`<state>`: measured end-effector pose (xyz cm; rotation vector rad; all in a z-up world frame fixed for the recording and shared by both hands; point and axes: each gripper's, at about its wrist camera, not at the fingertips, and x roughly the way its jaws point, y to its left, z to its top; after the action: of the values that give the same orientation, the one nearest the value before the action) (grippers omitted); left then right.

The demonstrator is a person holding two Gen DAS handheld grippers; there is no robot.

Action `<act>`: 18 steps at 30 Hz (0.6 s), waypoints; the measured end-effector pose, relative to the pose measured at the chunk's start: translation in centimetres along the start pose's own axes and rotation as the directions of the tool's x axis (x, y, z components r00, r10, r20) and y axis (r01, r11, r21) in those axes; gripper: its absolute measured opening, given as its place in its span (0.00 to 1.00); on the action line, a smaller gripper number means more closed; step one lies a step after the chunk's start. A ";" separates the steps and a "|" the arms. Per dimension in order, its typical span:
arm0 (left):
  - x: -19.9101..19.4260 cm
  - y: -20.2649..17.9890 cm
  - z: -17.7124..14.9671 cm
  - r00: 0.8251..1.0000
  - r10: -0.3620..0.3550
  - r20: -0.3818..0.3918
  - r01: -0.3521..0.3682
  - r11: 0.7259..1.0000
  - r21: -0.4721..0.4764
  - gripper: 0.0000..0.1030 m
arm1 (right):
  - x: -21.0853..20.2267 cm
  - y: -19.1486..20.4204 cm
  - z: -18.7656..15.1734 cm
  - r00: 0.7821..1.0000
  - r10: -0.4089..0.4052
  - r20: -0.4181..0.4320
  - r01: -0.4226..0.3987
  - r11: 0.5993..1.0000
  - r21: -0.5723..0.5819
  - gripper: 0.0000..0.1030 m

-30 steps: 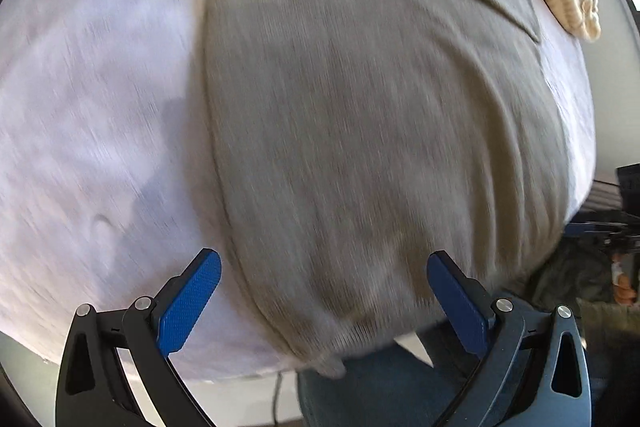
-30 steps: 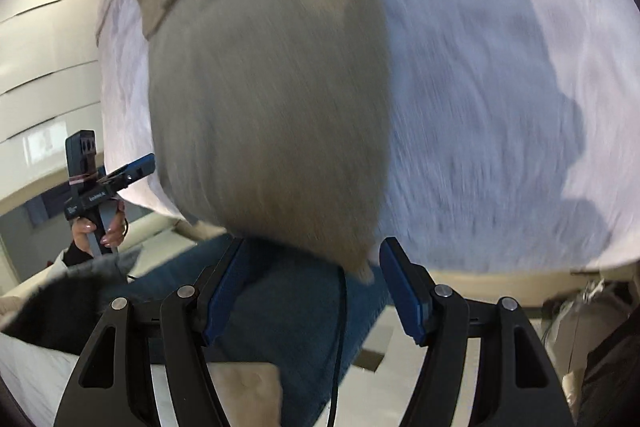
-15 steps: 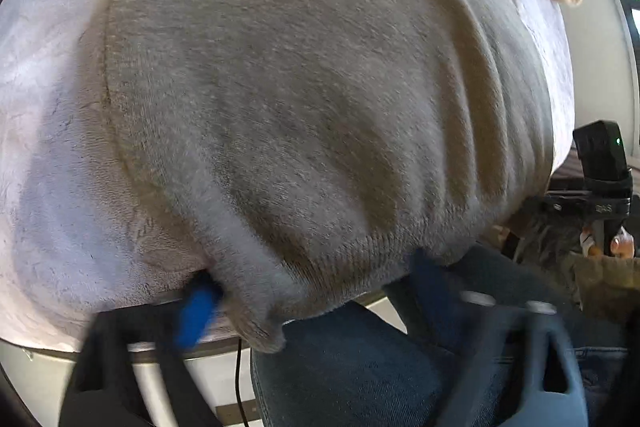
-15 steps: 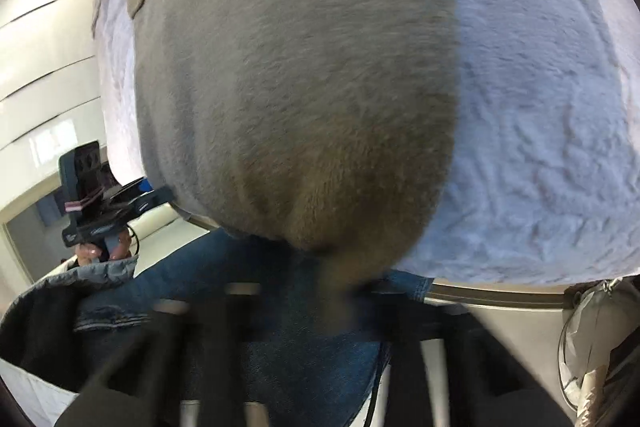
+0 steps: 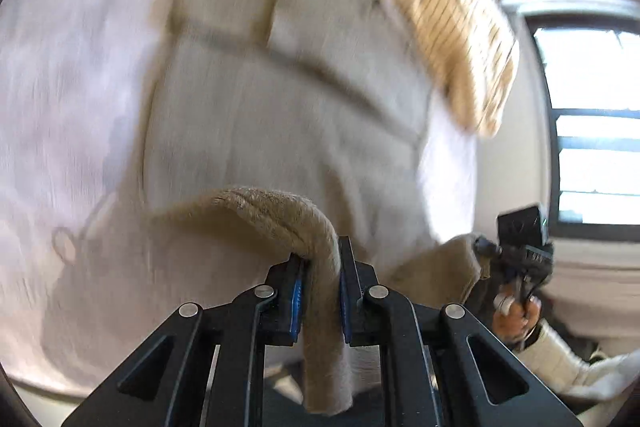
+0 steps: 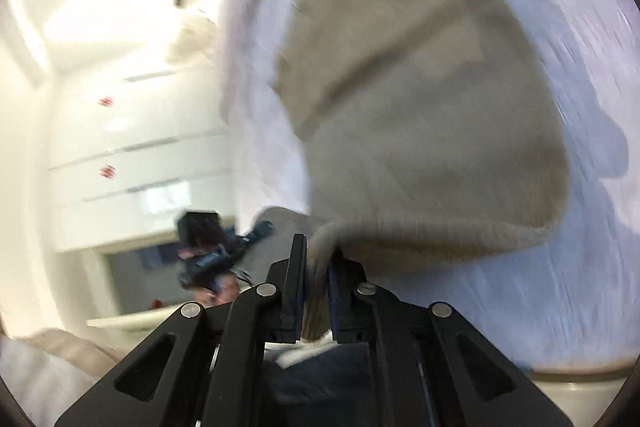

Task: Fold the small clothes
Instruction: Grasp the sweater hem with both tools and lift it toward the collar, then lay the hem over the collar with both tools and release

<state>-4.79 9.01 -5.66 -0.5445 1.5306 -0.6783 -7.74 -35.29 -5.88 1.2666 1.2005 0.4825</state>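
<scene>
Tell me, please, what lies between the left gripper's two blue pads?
The grey knitted garment's hem, pinched between the left gripper's closing pads; the left wrist view shows it.

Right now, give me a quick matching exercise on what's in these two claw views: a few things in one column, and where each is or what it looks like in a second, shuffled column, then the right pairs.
Things:
1. grey-beige knitted garment
2. striped yellow cloth
3. left claw
4. white cover

Descriptions:
A. spread under the clothes
B. lying at the far end of the surface, near the window
C. shut on the near hem
D. spread flat, its near edge lifted at two corners

Pairs: 1-D, 2-B, 3-C, 4-A
</scene>
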 end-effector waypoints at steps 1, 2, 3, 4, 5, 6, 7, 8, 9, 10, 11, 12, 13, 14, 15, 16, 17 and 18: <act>-0.9 -0.3 1.9 0.999 -0.016 0.042 0.016 1.000 0.006 0.15 | -0.2 0.8 1.4 1.000 0.018 0.023 -0.017 1.000 -0.016 0.10; -1.1 -0.4 2.7 0.997 -0.026 0.066 0.025 1.000 0.010 0.15 | -0.2 1.4 2.6 0.999 0.031 0.040 -0.030 0.999 -0.026 0.10; -1.4 -0.8 4.1 0.994 -0.040 0.105 0.039 0.999 0.016 0.15 | -0.1 2.1 4.1 0.997 0.043 0.067 -0.041 0.998 -0.037 0.10; -2.3 -0.7 5.5 0.989 -0.048 0.137 0.045 0.999 0.022 0.15 | -0.1 2.4 5.5 0.995 0.051 0.091 -0.047 0.998 -0.040 0.10; -2.4 -1.0 7.1 0.984 -0.055 0.171 0.051 0.998 0.027 0.15 | -0.1 2.7 7.3 0.990 0.065 0.121 -0.061 0.997 -0.035 0.10; -2.7 -1.3 8.8 0.975 -0.067 0.210 0.062 0.998 0.032 0.15 | -0.4 2.8 8.5 0.986 0.080 0.147 -0.077 0.997 -0.029 0.10; -2.9 -1.5 10.5 0.966 -0.071 0.250 0.063 0.997 0.040 0.15 | -0.4 2.8 9.9 0.981 0.092 0.171 -0.089 0.996 -0.024 0.10; -2.6 -1.9 12.2 0.957 -0.065 0.284 0.054 0.997 0.046 0.15 | -0.2 2.7 11.3 0.977 0.094 0.192 -0.091 0.996 -0.023 0.10; -2.3 -2.0 13.7 0.947 -0.063 0.313 0.050 0.997 0.050 0.15 | 0.3 2.6 13.2 0.976 0.058 0.209 -0.056 0.998 -0.018 0.10; -1.7 -2.0 15.3 0.940 -0.054 0.336 0.038 0.998 0.052 0.15 | 0.8 2.3 14.7 0.978 -0.006 0.207 0.009 1.000 -0.012 0.10; -1.0 -2.1 16.2 0.937 -0.023 0.348 0.007 0.999 0.048 0.15 | 2.2 2.7 15.8 0.978 -0.082 0.191 0.087 0.996 -0.020 0.11; -0.1 -2.1 17.9 0.931 0.068 0.358 -0.085 0.996 0.033 0.15 | 3.2 2.7 16.8 0.970 -0.190 0.153 0.199 0.979 -0.047 0.14; 1.0 -2.3 18.7 0.926 0.120 0.359 -0.140 0.990 0.029 0.16 | 4.3 2.7 17.2 0.953 -0.276 0.124 0.287 0.955 -0.080 0.14; 1.5 -2.1 19.3 0.922 0.151 0.357 -0.175 0.984 0.037 0.16 | 5.3 2.8 17.2 0.936 -0.338 0.097 0.348 0.930 -0.118 0.17; 2.4 -2.1 19.7 0.925 0.176 0.336 -0.206 0.977 0.056 0.16 | 6.2 2.4 16.9 0.913 -0.401 0.072 0.407 0.899 -0.163 0.21; 3.1 -2.0 19.7 0.928 0.200 0.316 -0.234 0.969 0.075 0.31 | 6.9 2.2 16.5 0.886 -0.459 0.063 0.461 0.864 -0.203 0.40; 4.2 -1.9 19.6 0.922 0.249 0.296 -0.289 0.952 0.099 0.68 | 7.6 2.1 16.2 0.864 -0.500 0.065 0.500 0.834 -0.235 0.63; 5.1 -2.0 18.8 0.907 0.287 0.308 -0.334 0.936 0.111 0.82 | 8.5 2.1 15.6 0.846 -0.529 0.072 0.526 0.803 -0.280 0.67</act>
<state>13.47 2.28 -8.07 -0.2516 1.2388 -0.4467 9.74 -34.75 -9.83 0.6328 1.3701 0.2345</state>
